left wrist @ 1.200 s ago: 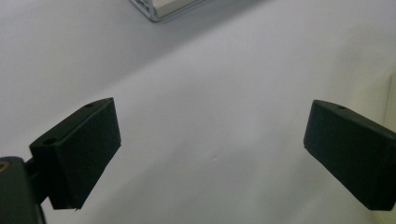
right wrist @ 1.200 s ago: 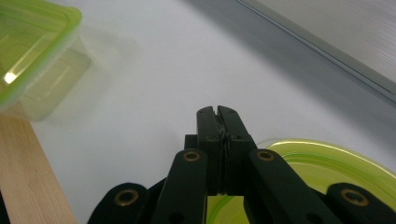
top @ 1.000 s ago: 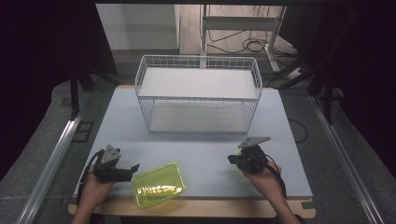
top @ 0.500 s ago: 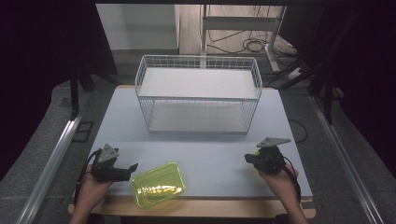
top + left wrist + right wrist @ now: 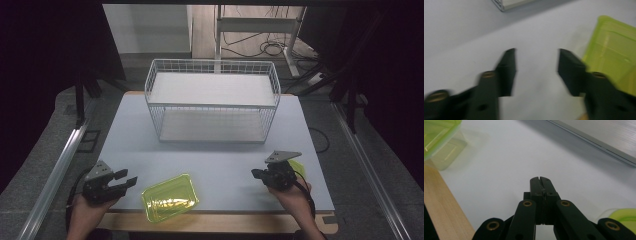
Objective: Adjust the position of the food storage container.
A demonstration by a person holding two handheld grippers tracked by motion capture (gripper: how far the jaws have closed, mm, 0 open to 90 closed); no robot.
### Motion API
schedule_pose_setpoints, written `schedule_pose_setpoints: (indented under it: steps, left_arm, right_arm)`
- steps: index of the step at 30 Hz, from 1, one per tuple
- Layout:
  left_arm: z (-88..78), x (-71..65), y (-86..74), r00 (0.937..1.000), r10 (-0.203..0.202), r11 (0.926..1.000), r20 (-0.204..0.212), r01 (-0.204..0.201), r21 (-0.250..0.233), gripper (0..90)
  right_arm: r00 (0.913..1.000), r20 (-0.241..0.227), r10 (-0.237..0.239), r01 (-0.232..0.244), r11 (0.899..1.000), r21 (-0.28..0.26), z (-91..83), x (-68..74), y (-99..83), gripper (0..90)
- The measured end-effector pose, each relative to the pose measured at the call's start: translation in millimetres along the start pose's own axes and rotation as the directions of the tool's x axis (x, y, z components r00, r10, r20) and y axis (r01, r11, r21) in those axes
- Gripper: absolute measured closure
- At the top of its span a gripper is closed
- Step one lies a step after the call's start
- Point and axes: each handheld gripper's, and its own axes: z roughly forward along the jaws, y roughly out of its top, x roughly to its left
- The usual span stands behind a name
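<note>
Jaws of the left gripper (image 5: pixel 131 181) have just been closing, empty, beside the yellow container (image 5: pixel 169 197); right gripper (image 5: pixel 255 173) is pressed together.

wire basket (image 5: pixel 212 102) blocks rear — bare tabletop (image 5: pixel 220 160) between

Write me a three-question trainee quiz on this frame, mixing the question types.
1. True or false: the right hand-held gripper has its jaws shut with nothing between them.
2. What lies nearest the left hand-held gripper: (a) wire basket, (b) yellow-green container, (c) cables on the floor?
3. What colour is the table mat?

Key: 1 true. 2 b. 3 white.
</note>
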Motion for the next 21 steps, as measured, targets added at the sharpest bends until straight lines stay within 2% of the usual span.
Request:
schedule_pose_setpoints:
  steps: [1, 3, 4, 9, 13, 21]
  left_arm:
    - [-1.5, -2.9, -2.2, 1.0, -0.004, 0.9999, 0.0, 0.004, 0.016, 74.8]
    - [-3.7, -7.7, -7.5, 0.9999, 0.001, 0.9991, 0.012, -0.002, 0.044, 87.7]
    - [-4.4, -10.2, -10.4, 0.9998, -0.003, 0.9983, 0.02, 0.002, 0.058, 89.8]
    - [-2.9, -23.9, -25.1, 0.9987, -0.004, 0.9901, 0.051, -0.003, 0.14, 89.9]
    - [4.8, -38.4, -29.7, 0.9974, 0.027, 0.9796, 0.067, -0.039, 0.197, 89.9]
    - [22.9, -52.2, -17.4, 0.9936, 0.061, 0.9742, 0.095, -0.08, 0.211, 89.8]
  right_arm:
    - [1.0, -0.008, 0.002, -0.002, 1.0, -0.002, 0.3, 0.9, 0.1, 89.0]
    - [0.9996, -0.026, 0.007, -0.007, 1.0, -0.006, 1.0, 2.4, 0.4, 89.0]
    - [0.9994, -0.034, 0.008, -0.008, 1.0, -0.009, 1.8, 3.5, 0.5, 89.0]
    - [0.9984, -0.057, 0.005, -0.006, 1.0, -0.008, 6.9, 12.5, 2.3, 89.4]
    - [0.9962, -0.087, -0.01, 0.01, 1.0, 0.004, 12.8, 22.2, 3.4, 89.3]
    - [0.9878, -0.154, -0.024, 0.028, 0.999, 0.025, 23.4, 39.0, 3.9, 89.3]
